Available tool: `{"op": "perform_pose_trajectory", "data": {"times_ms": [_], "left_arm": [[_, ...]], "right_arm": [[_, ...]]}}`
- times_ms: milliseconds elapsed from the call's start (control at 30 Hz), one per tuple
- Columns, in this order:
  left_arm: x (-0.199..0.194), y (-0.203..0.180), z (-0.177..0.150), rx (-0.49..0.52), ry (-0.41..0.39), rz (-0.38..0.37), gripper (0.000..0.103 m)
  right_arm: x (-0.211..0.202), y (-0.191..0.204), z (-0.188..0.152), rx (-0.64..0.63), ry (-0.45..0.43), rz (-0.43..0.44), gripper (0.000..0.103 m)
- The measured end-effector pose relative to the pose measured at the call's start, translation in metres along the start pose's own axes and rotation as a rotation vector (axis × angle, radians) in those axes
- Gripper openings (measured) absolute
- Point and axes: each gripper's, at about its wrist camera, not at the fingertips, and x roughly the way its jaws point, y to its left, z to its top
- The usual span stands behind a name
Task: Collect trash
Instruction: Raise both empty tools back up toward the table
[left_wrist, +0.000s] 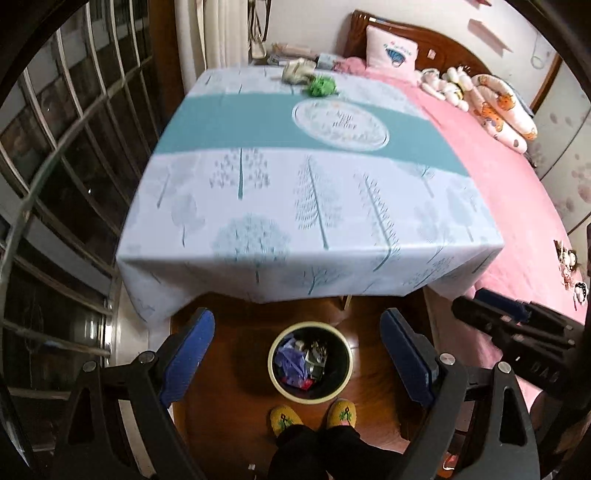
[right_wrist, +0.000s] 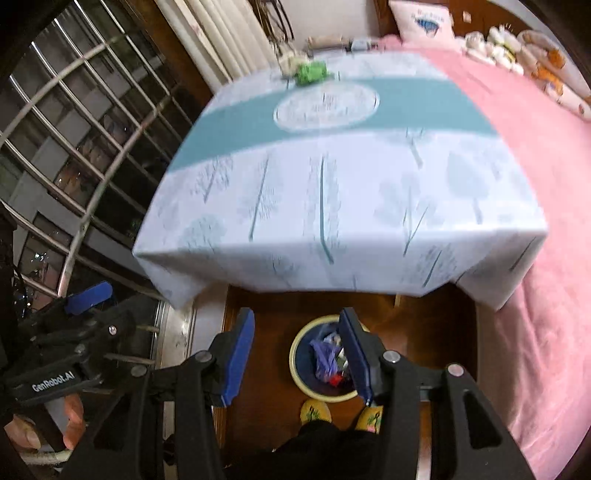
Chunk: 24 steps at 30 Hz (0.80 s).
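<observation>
- The trash left to collect is a green crumpled wad (left_wrist: 320, 85) and a pale crumpled wad (left_wrist: 298, 70) just beside it, both at the far edge of the surface (left_wrist: 258, 192), well apart from your jaws.
- Below you, the trash bin (left_wrist: 309, 362) stands on the wooden floor (left_wrist: 229, 398) just in front of the surface's near edge, with purple plastic and other scraps already inside.
- Your left gripper (left_wrist: 297, 363) frames that bin between its blue pads; its jaws are spread wide with nothing in them.
- Your right gripper (right_wrist: 297, 360) hangs over the bin too; its jaws are released and partly open, empty, and its right pad covers part of the bin's rim.
- Your yellow slippers (left_wrist: 312, 419) sit just near of the bin.
- The left view alone shows the pink bed (left_wrist: 517, 206) with stuffed toys at its far end in full, and the right gripper at its right edge.
- The right view alone shows your fingers (right_wrist: 72, 421) wrapped on the left gripper's handle, at its left edge.
</observation>
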Motion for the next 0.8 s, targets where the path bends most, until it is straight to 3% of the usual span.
{"op": "perform_pose_trajectory", "data": {"times_ms": [400,800], "left_arm": [[-0.038,0.005,0.038,0.022,-0.131,-0.018,0.09],[-0.048,0.004,0.099,0.03,-0.196,0.031,0.09]], "right_arm": [[-0.05,0.023,0.04,-0.072,-0.169,-0.067,0.048],[-0.052,0.04,0.091,-0.182,-0.246,-0.063,0.048]]}}
